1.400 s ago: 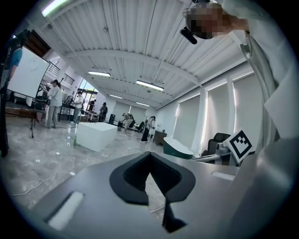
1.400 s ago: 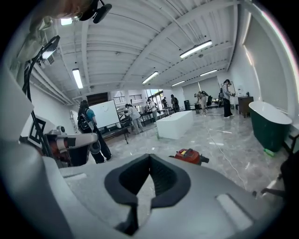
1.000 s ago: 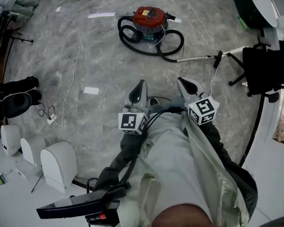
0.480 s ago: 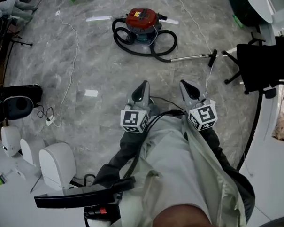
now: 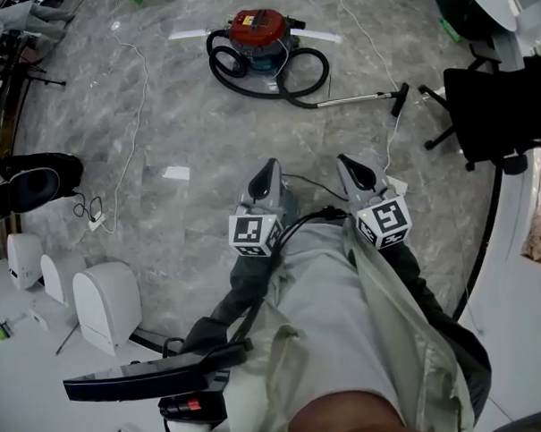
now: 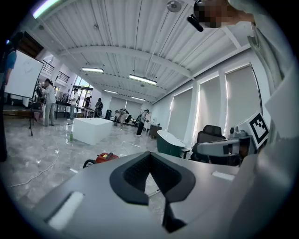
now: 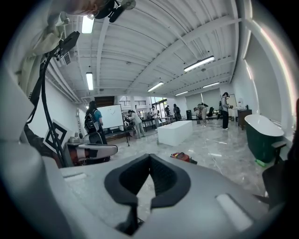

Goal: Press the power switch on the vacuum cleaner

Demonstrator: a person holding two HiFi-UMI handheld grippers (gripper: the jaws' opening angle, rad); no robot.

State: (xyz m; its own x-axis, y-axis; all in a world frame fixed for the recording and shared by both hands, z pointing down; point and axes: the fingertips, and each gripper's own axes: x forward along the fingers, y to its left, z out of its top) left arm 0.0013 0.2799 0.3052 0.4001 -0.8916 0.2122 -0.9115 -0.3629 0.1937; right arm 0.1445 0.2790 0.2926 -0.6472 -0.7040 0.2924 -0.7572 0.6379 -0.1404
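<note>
Head view: left gripper [image 5: 267, 169], right gripper [image 5: 350, 165] side by side, fingers closed, empty; red vacuum cleaner [image 5: 257, 29] well ahead on floor [image 5: 186, 125]

Grey veined marble floor [image 5: 195, 124] fills the head view, glossy under the lights. There's a black office chair [image 5: 489, 103] at two o'clock and white rounded housings [image 5: 109, 307] at eight. Overhead is a ribbed white ceiling [image 7: 154, 51] with strip lights [image 7: 90, 80]. The left gripper view has tall windows [image 6: 210, 112] at three o'clock. The right gripper view has a whiteboard [image 7: 108, 116] at nine, with a white block [image 7: 175, 132] near centre.
</note>
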